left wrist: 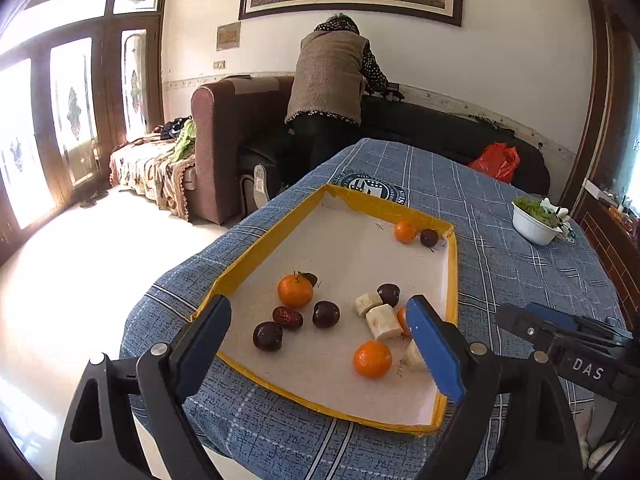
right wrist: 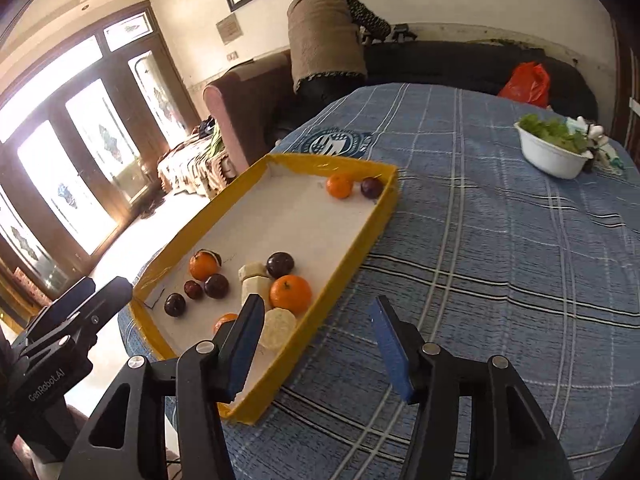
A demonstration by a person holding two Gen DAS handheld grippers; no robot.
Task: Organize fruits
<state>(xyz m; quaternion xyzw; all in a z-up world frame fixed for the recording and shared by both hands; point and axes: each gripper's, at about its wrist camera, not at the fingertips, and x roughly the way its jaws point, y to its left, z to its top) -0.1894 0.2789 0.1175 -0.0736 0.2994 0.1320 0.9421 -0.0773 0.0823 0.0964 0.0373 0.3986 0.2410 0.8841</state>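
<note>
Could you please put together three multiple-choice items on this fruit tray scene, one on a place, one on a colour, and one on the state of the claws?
1. Where does the white bowl of greens stand?
A. inside the tray
B. on the blue tablecloth, apart from the tray
C. on the sofa

2. What colour is the rim of the tray?
A. yellow
B. green
C. red

3. How are the two claws?
A. both shut on fruit
B. left shut on an orange, right open
C. both open, holding nothing

Answers:
1 B, the bowl sits on the tablecloth, well to the far right of the tray.
2 A, yellow edging runs all around the white floor.
3 C, the left claw and the right claw each show a wide gap with nothing between the fingers.
</note>
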